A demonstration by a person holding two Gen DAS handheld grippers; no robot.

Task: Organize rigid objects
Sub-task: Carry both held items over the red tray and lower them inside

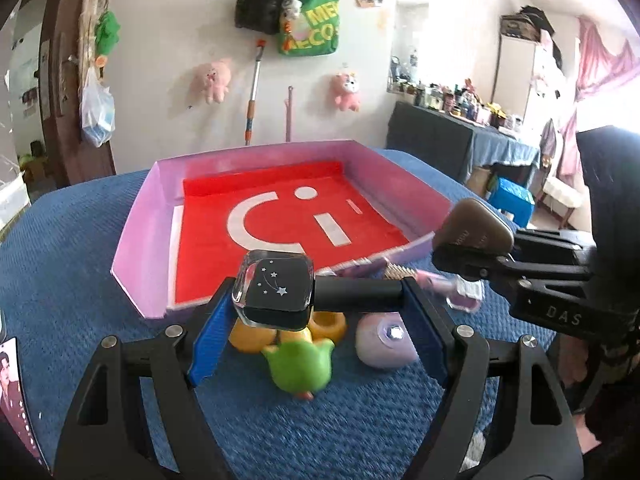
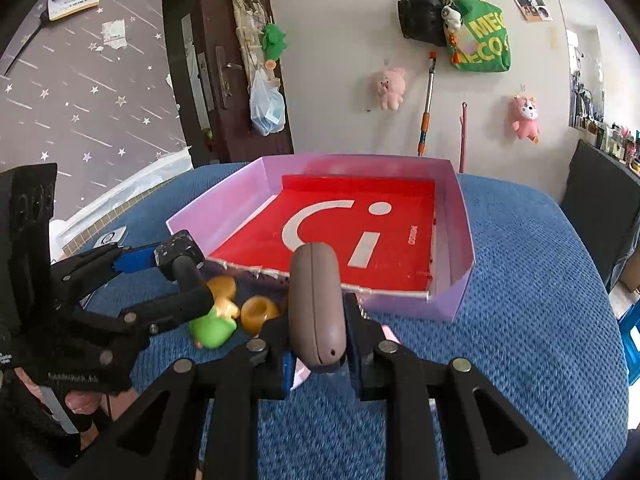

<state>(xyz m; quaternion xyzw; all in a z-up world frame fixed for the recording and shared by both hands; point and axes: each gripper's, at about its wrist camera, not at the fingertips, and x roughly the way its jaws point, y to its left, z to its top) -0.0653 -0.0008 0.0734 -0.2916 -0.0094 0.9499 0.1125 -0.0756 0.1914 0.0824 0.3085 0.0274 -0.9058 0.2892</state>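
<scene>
A black glass bottle (image 1: 276,288) with silver stars and a black cap lies crosswise in my left gripper (image 1: 316,300), which is shut on its two ends above the blue cloth. My right gripper (image 2: 316,320) is shut on a brown-grey oval case (image 2: 316,288), held upright on edge. In the left wrist view that case (image 1: 474,224) hangs at the right, just off the corner of the pink box (image 1: 136,232). The box has a red sheet inside and sits just beyond both grippers. In the right wrist view the left gripper (image 2: 176,276) with the bottle (image 2: 178,252) is at the left.
Under the left gripper lie a green toy (image 1: 300,364), orange rings (image 1: 328,324) and a lilac round thing (image 1: 384,344). A pink brush (image 1: 424,278) lies by the box's near wall. The blue cloth (image 1: 80,280) covers the table. The box's near wall (image 2: 320,280) is low and torn.
</scene>
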